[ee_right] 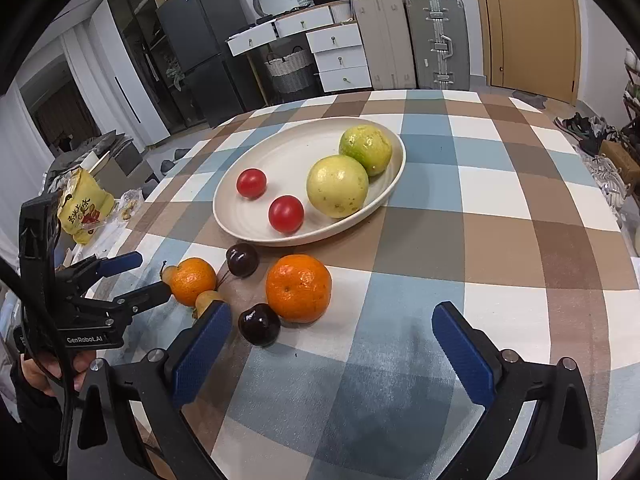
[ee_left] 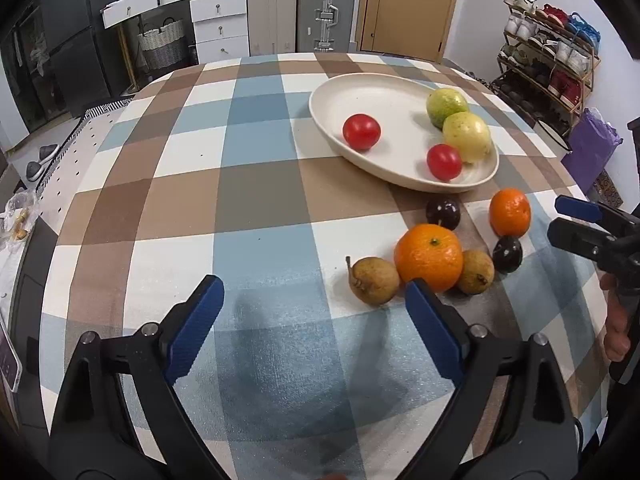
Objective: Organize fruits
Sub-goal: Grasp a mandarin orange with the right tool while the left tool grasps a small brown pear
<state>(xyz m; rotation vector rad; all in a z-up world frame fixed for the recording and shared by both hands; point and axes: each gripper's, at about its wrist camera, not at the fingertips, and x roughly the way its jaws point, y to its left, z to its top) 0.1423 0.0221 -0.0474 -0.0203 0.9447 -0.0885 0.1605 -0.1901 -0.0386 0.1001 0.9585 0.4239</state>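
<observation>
A cream oval plate (ee_left: 360, 92) (ee_right: 288, 148) holds two red tomatoes (ee_left: 361, 131) (ee_right: 285, 213) and two green-yellow guavas (ee_left: 467, 137) (ee_right: 337, 186). Loose on the checked cloth in front of it lie two oranges (ee_left: 429, 257) (ee_right: 298, 288), two dark plums (ee_left: 443, 213) (ee_right: 259, 324) and two small brown pears (ee_left: 374, 280). My left gripper (ee_left: 314, 320) is open and empty, just left of the pears. It shows in the right wrist view (ee_right: 136, 276) too. My right gripper (ee_right: 332, 340) is open and empty, right of the near plum, and shows at the left view's right edge (ee_left: 568, 216).
The round table's checked cloth (ee_left: 260, 200) has a yellow snack bag (ee_right: 82, 210) beyond its left edge. Suitcases (ee_right: 436, 40), white drawers (ee_right: 340, 56) and a shoe rack (ee_left: 552, 60) stand beyond the far side.
</observation>
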